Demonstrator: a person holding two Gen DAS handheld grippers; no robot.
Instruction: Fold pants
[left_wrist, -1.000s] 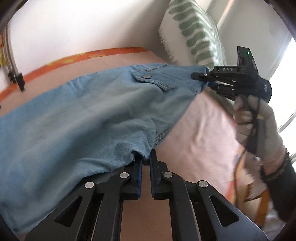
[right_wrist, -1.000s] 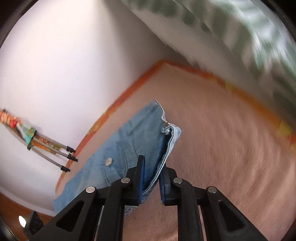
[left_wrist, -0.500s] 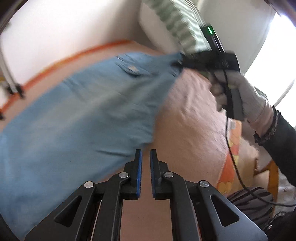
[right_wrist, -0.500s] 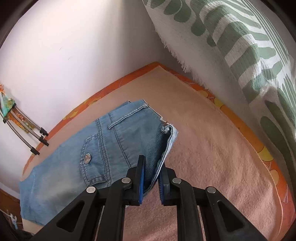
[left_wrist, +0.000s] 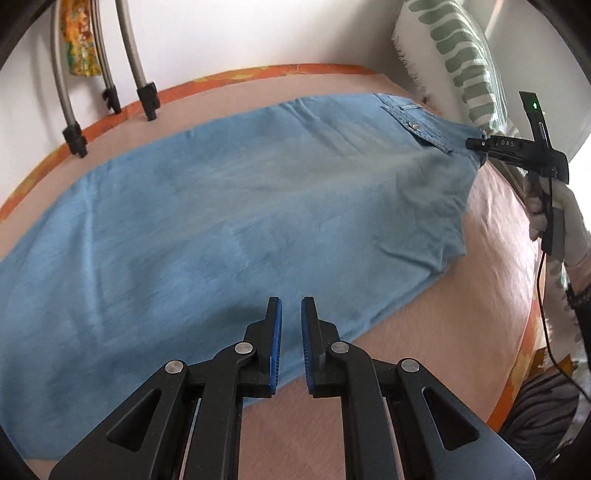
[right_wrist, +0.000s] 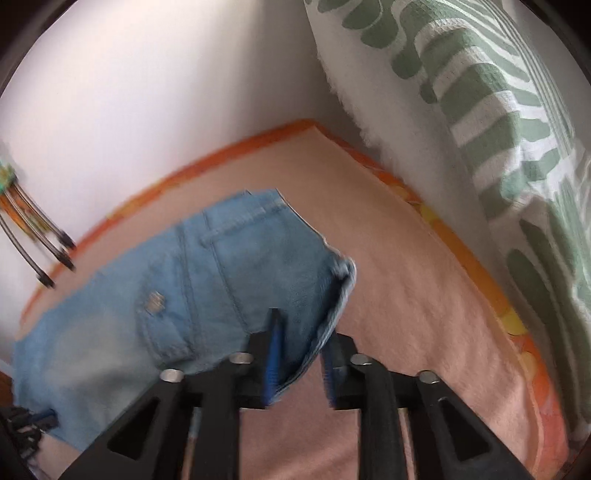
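Observation:
The light blue denim pants (left_wrist: 221, 221) lie spread on a pink blanket (left_wrist: 480, 295). My left gripper (left_wrist: 291, 306) hovers over their near edge, shut to a thin gap with nothing in it. At the far right, my right gripper (left_wrist: 476, 144), held by a gloved hand (left_wrist: 539, 206), meets the waistband corner. In the right wrist view the pants (right_wrist: 207, 280) show a back pocket and button. My right gripper (right_wrist: 303, 332) is opening. The waistband corner still sits between its blue pads, which no longer press on it.
A white pillow with green leaf print (left_wrist: 461, 62) (right_wrist: 498, 129) leans on the wall behind the waistband. Metal tube legs with black feet (left_wrist: 144, 74) stand at the bed's far orange edge (left_wrist: 258, 72). A striped dark item (left_wrist: 535, 413) lies past the bed's right edge.
My left gripper let go of the pants' near edge and swung over, and the pants now lie flatter. My right gripper's jaws, shut on the waistband corner before, have spread apart.

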